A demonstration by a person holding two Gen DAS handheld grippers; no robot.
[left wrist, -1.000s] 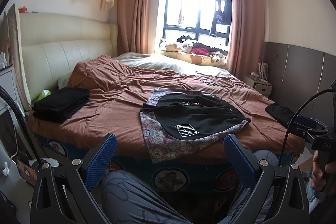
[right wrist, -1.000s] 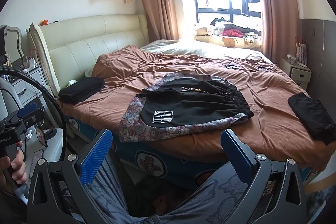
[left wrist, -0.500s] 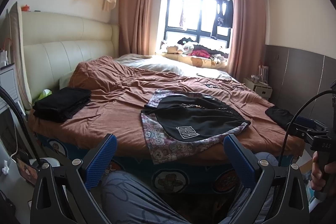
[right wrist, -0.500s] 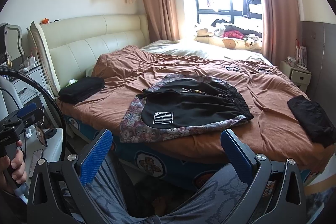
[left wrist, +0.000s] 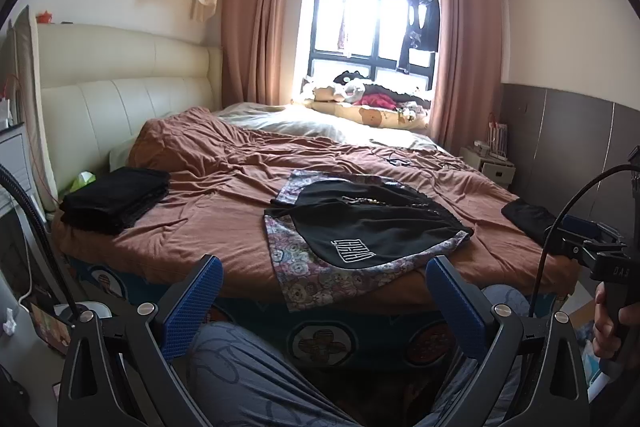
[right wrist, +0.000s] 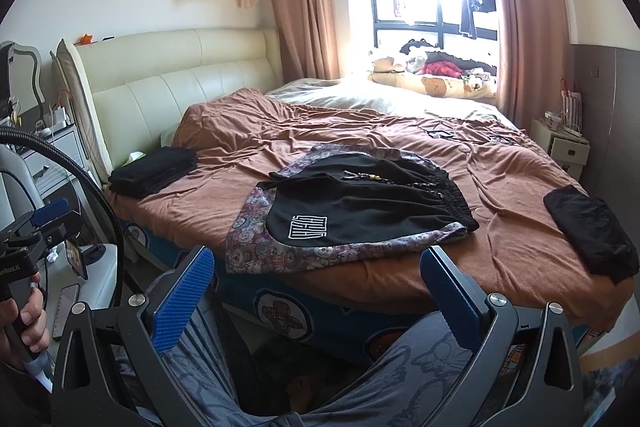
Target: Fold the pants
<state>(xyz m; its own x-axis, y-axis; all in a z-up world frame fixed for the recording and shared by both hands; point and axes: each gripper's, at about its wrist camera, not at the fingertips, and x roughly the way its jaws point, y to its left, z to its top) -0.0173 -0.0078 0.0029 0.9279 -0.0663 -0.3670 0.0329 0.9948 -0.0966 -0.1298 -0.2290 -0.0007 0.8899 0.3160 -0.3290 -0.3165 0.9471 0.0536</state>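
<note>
Left gripper (left wrist: pixel 324 297): held low before the bed's near edge, its blue-padded fingers (left wrist: pixel 192 301) spread wide with nothing between them.
Right gripper (right wrist: pixel 320 293): also held low, fingers (right wrist: pixel 182 297) parted and gripping nothing.
Pants (left wrist: pixel 376 225): black, with a white square emblem, lying flat on the bed beyond both sets of fingertips, untouched by either gripper.
Patterned cloth (left wrist: pixel 320 277): spread under the pants, its bear print showing along the near edge, just past the fingertips.
Bedspread (left wrist: pixel 216 211): rust-brown and rumpled, covering the bed.
Folded stack (left wrist: pixel 116 197): dark clothes piled beyond the left finger, by the cream headboard (left wrist: pixel 120 83).
Dark garment (right wrist: pixel 590 231): loose on the bed beyond the right finger, well apart from the pants.
Person: knees in grey patterned trousers (left wrist: pixel 248 383) below the fingers; a hand (right wrist: pixel 24 323) grips a handle.
</note>
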